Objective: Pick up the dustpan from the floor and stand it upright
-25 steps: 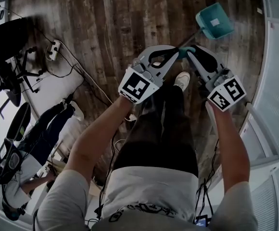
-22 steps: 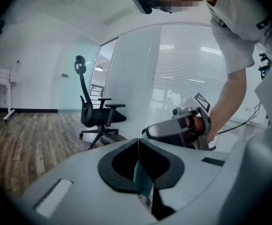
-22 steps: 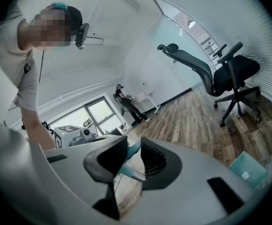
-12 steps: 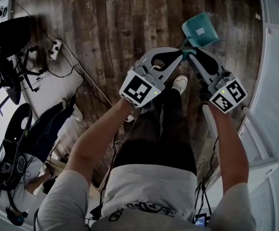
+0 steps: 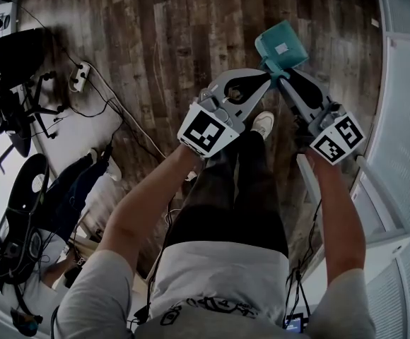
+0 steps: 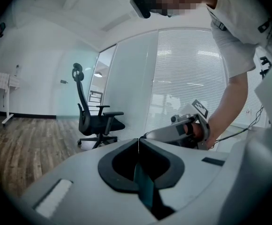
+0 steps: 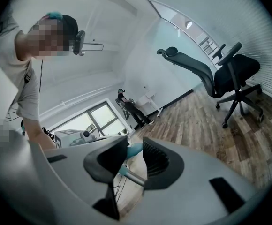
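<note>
leftward the dustpan (image 5: 281, 44) has swung (pan end far from us), above the floor (image 5: 155, 34); our left hand-held gripper (image 5: 266, 78) and right hand-held gripper (image 5: 282, 77) both clamp its handle (image 5: 274, 68).

Left claw (image 6: 138, 142) seen clamped shut, tips pressed together, teal dustpan handle (image 6: 144, 189) pinched between jaws lower down. Right claw (image 6: 150, 135) spotted just beyond, gripped by hand (image 6: 195, 129). Black office chair (image 6: 96, 118) parked on wood floor (image 6: 14, 139), blinds (image 6: 192, 64) seen behind.
</note>
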`<control>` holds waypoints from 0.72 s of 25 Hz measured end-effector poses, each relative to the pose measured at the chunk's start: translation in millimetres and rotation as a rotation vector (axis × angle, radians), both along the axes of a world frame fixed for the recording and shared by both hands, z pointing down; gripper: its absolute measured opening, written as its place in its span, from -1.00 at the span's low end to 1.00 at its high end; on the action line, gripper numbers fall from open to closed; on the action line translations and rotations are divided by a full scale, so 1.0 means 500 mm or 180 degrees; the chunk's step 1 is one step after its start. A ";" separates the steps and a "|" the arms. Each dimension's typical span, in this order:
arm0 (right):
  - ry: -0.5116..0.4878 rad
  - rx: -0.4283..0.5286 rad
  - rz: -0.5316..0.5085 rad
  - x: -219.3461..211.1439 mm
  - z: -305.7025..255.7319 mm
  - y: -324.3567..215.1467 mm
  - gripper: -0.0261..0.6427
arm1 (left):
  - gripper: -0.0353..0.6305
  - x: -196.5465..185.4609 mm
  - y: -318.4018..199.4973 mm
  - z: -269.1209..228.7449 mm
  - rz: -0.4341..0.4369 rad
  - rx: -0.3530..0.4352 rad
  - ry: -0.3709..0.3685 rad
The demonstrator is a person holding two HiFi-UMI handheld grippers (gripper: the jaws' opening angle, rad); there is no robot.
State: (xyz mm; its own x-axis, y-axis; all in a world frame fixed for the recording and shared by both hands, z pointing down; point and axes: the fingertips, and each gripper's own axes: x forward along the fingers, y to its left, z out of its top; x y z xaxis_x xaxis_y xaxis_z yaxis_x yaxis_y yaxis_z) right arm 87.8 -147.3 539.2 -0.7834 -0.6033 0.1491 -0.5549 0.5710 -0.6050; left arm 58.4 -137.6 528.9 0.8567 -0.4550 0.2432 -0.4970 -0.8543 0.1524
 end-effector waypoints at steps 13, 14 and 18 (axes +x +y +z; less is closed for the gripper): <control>0.0340 -0.0021 0.0014 -0.017 -0.007 -0.013 -0.66 | -0.88 -0.021 -0.010 -0.003 -0.0087 -0.0048 -0.0154; 0.0396 -0.0034 0.0035 -0.015 -0.008 -0.016 -0.64 | -0.88 -0.024 -0.012 -0.003 -0.0108 -0.0071 -0.0183; 0.0754 -0.0056 0.0209 0.019 0.002 -0.034 -0.61 | -0.88 -0.041 -0.022 -0.005 -0.0239 -0.0165 -0.0309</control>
